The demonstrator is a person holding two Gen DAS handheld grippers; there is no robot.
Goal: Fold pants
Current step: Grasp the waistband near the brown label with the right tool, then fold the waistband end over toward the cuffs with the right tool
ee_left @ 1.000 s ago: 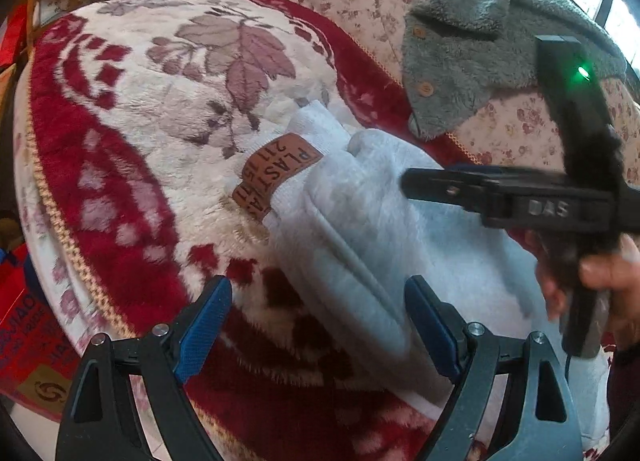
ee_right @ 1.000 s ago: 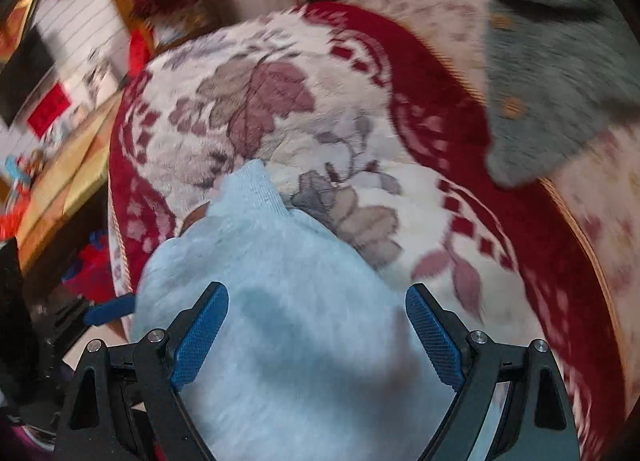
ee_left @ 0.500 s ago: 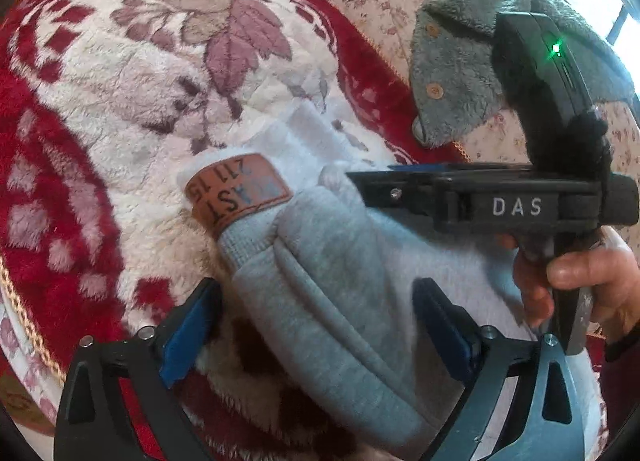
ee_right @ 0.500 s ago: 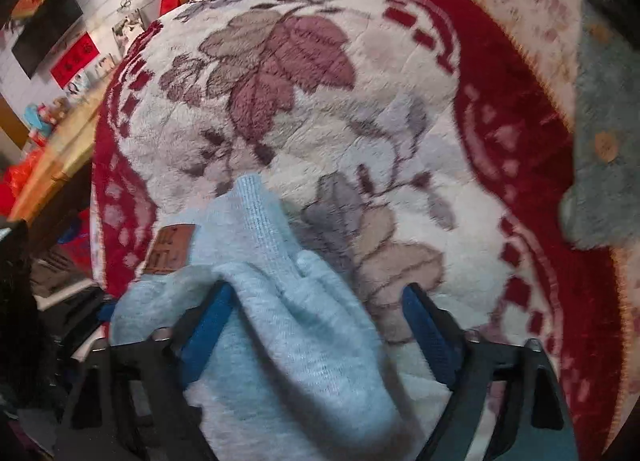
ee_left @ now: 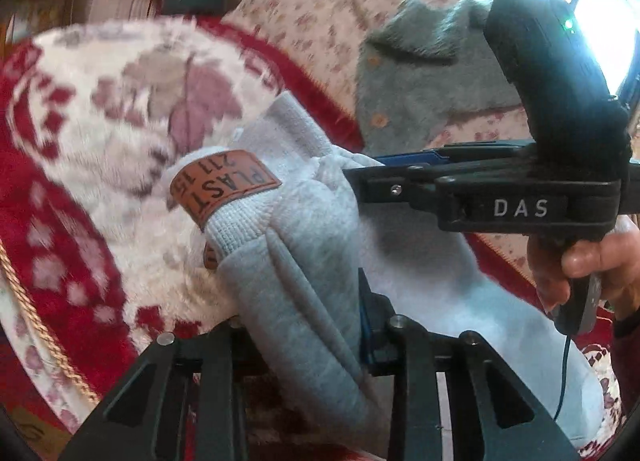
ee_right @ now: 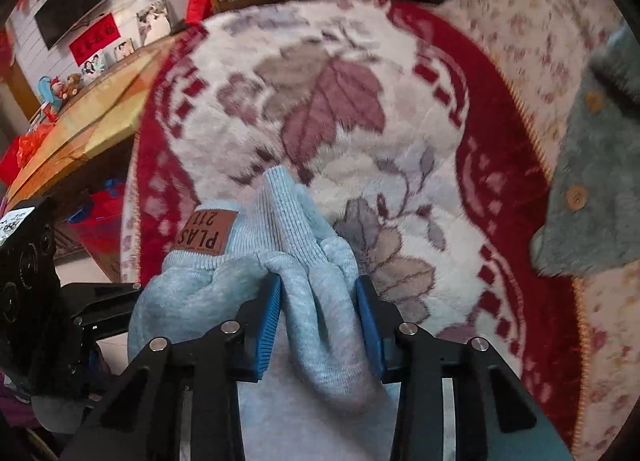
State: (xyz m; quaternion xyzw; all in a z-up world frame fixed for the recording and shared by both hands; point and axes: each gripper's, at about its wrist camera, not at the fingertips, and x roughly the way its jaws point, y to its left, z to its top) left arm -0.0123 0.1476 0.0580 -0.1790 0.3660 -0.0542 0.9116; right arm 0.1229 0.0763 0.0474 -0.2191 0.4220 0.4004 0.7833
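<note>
Light grey sweatpants (ee_left: 304,261) lie on a red and white floral blanket (ee_left: 100,149). Their ribbed cuff carries a brown leather patch (ee_left: 224,189), also seen in the right wrist view (ee_right: 204,231). My left gripper (ee_left: 304,325) is shut on a bunched fold of the pants near the cuff. My right gripper (ee_right: 318,313) is shut on the neighbouring fold of the pants (ee_right: 312,281), blue pads pressed into the cloth. The right gripper's body (ee_left: 500,193) shows from the side in the left wrist view, held by a hand (ee_left: 592,261).
A grey fleece jacket with buttons (ee_left: 420,81) lies on the floral sofa cover (ee_left: 320,1) at the right, also in the right wrist view (ee_right: 592,189). A wooden table edge (ee_right: 80,129) and a wall television (ee_right: 72,1) stand at the left.
Both grippers went from wide open over the pants to closed on bunched folds near the cuff. The cuff end has lifted and gathered between them.
</note>
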